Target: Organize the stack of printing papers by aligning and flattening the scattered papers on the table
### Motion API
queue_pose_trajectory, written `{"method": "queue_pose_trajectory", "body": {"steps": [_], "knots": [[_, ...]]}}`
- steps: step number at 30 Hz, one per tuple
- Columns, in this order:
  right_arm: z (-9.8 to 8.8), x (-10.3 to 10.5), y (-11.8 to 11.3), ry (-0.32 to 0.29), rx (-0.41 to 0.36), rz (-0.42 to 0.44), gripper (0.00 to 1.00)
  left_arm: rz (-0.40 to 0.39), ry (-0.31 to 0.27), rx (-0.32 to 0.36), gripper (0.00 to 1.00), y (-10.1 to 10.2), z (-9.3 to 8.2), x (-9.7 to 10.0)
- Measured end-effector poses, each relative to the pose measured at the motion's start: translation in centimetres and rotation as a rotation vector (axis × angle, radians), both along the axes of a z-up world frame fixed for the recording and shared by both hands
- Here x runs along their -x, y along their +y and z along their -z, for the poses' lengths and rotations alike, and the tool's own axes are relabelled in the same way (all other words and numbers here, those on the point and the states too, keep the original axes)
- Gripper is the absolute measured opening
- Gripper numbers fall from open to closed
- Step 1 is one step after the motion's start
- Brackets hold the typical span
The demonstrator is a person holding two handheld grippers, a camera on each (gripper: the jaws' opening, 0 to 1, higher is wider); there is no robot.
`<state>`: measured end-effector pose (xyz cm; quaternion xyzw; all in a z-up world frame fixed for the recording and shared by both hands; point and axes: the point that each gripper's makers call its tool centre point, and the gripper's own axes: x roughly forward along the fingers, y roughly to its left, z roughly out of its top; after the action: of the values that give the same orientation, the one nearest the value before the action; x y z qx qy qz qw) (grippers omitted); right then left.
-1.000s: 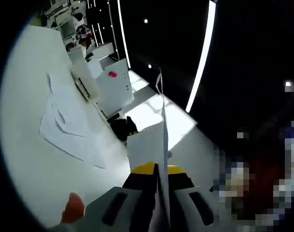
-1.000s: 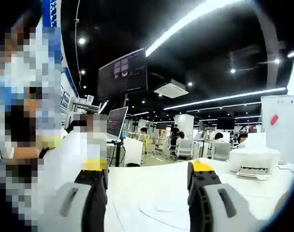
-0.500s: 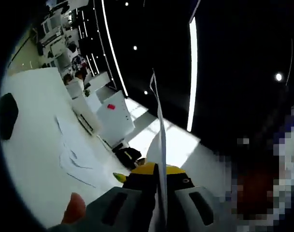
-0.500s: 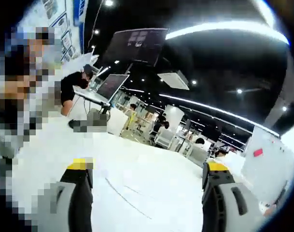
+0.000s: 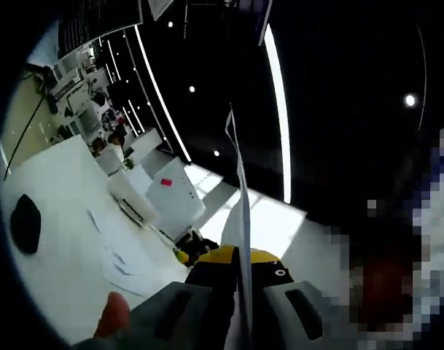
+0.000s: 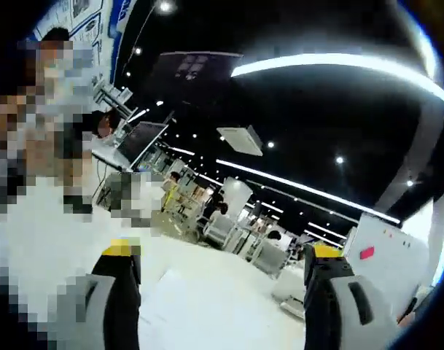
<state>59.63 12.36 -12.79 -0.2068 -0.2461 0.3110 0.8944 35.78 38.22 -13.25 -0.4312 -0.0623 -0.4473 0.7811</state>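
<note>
The left claw [image 5: 240, 257] is pinched together on the lower edge of a sheet of printing paper [image 5: 240, 211], which stands up edge-on between the yellow-tipped jaws and rises toward the dark ceiling. Holding it by one edge, lifted off the counter [image 5: 57, 226], looks like a way to carry the sheet to the stack without creasing it. A fingertip [image 5: 111, 321] shows at the lower left, beside the claw's grey body.

To the left of that claw, on the white counter, the scattered papers [image 5: 123, 251] lie loosely fanned, their edges overlapping and out of line, so the aligning is not yet done. A dark oval object [image 5: 25, 224] rests on the counter further left, apart from the papers. Beyond the papers stands a white box with a red mark [image 5: 176, 195].

The right claw [image 6: 218, 255] has its jaws spread wide apart with nothing between them, probably kept free to square and press the pile. Beneath and past it a loose sheet [image 6: 189, 295] lies flat on the counter, and a white board with a red mark [image 6: 378, 248] stands at the far right.
</note>
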Motion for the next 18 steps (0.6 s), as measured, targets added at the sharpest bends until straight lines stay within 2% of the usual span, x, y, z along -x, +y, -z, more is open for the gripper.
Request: {"method": "queue_pose_trajectory", "body": {"steps": [1, 3, 5, 6, 7, 8, 9, 11, 14, 17, 18], "knots": [[-1.2, 0.6, 0.2, -0.040, -0.007, -0.030, 0.90, 0.001, -0.004, 0.002, 0.06, 0.1, 0.0, 0.0], [-1.8, 1.4, 1.1, -0.064, -0.008, -0.100, 0.90, 0.001, -0.008, 0.012, 0.06, 0.3, 0.0, 0.2], [0.5, 0.4, 2.1, 0.076, -0.004, -0.146, 0.90, 0.001, -0.006, 0.015, 0.06, 0.4, 0.1, 0.3], [2.2, -0.8, 2.6, 0.127, 0.034, -0.137, 0.90, -0.001, -0.009, 0.012, 0.06, 0.5, 0.1, 0.3], [2.9, -1.6, 2.8, 0.121, 0.070, -0.127, 0.90, -0.001, -0.009, 0.009, 0.06, 0.5, 0.1, 0.3], [4.4, -3.0, 3.3, 0.122, 0.123, -0.111, 0.90, -0.002, -0.010, 0.007, 0.06, 0.5, 0.1, 0.3], [6.5, -3.7, 4.0, 0.189, 0.152, -0.129, 0.90, -0.004, -0.009, 0.002, 0.06, 0.5, 0.1, 0.3], [9.0, -4.5, 5.5, 0.293, 0.149, -0.209, 0.90, -0.007, -0.007, -0.001, 0.06, 0.6, 0.2, 0.1], [12.9, -6.8, 6.1, 0.447, 0.155, -0.231, 0.90, -0.006, 0.000, 0.003, 0.06, 0.6, 0.5, -0.1], [16.0, -8.8, 5.6, 0.561, 0.144, -0.206, 0.90, -0.002, 0.009, 0.003, 0.06, 0.8, 0.8, -0.3], [16.5, -9.1, 5.5, 0.568, 0.141, -0.218, 0.90, -0.003, 0.013, 0.001, 0.06, 0.8, 0.9, -0.3]]}}
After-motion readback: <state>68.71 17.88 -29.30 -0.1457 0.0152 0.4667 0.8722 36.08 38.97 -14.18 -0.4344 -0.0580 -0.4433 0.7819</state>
